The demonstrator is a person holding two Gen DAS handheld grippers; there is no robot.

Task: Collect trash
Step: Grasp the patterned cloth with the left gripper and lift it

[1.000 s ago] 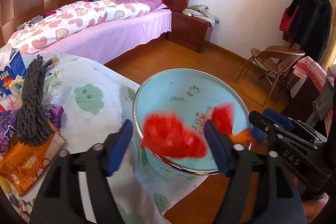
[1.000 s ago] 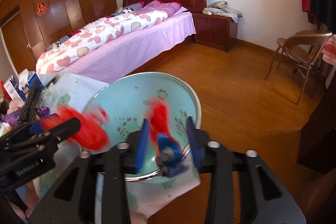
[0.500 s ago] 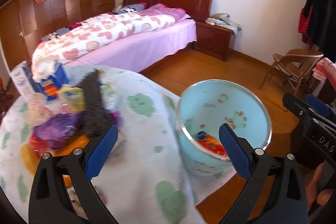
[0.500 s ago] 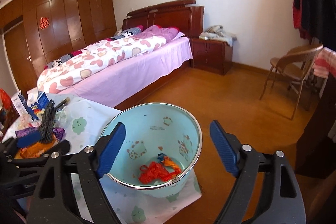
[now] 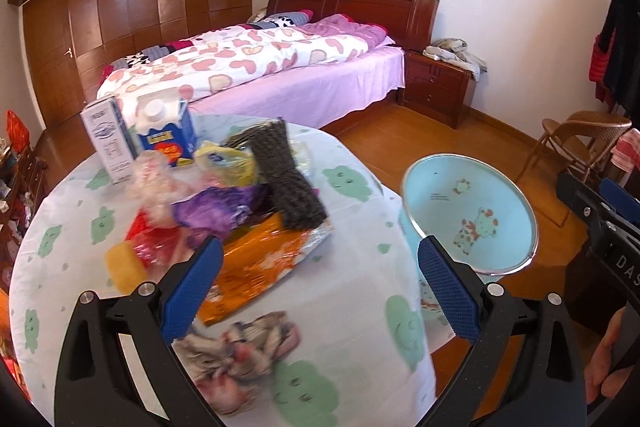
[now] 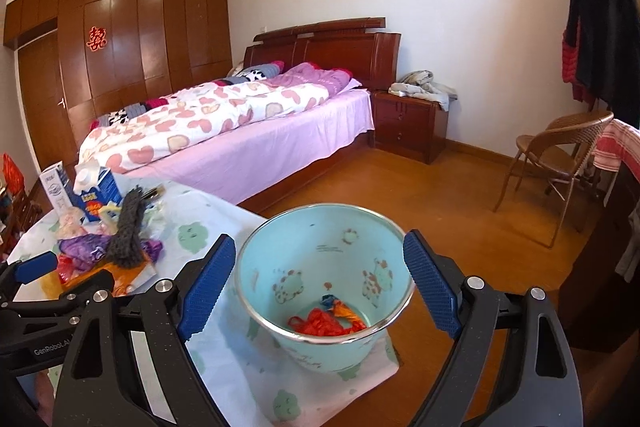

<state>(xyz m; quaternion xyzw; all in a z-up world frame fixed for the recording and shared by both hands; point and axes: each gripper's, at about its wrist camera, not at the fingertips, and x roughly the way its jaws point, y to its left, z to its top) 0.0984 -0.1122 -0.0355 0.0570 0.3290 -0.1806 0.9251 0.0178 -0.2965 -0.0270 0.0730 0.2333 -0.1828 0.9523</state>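
So this looked like the gap between two rounds of collecting. Both claws were empty: the left gripper (image 5: 318, 279) had its blue pads spread wide with nothing between them, and the right gripper (image 6: 318, 285) had just been opening and was also wide, nothing pinched, only framing the pale blue cartoon-printed metal-rimmed trash bucket (image 6: 280, 267) from above. A crumpled red plastic bag with a bit of blue and orange wrapper (image 6: 326, 321) sat at the bottom of that bucket, so I'd call that drop finished.

In the left wrist view the bucket (image 5: 440, 187) was at about 3 o'clock of the round table with the white green-cloud-print cloth (image 5: 352, 291). The remaining trash pile sat around 11 o'clock from the left claw: a shiny orange snack bag (image 5: 260, 267), a crinkled purple wrapper (image 5: 216, 211), a dark grey bundle of cord (image 5: 288, 179), a yellow sponge-like block (image 5: 124, 269), and a blue and white milk carton (image 5: 168, 131) further back. A crumpled printed wrapper (image 5: 240, 351) lay nearest, at roughly 6 o'clock between the fingers.

My guess for the next move: swing the left claw down onto that near wrapper or the orange bag, close gently since it's floppy stuff, then carry it over to the bucket.

Hard to read: the near wrapper was motion-blurred, the pile overlapped so I couldn't tell how many pieces there were, and the bucket's bottom was hidden in the left view.
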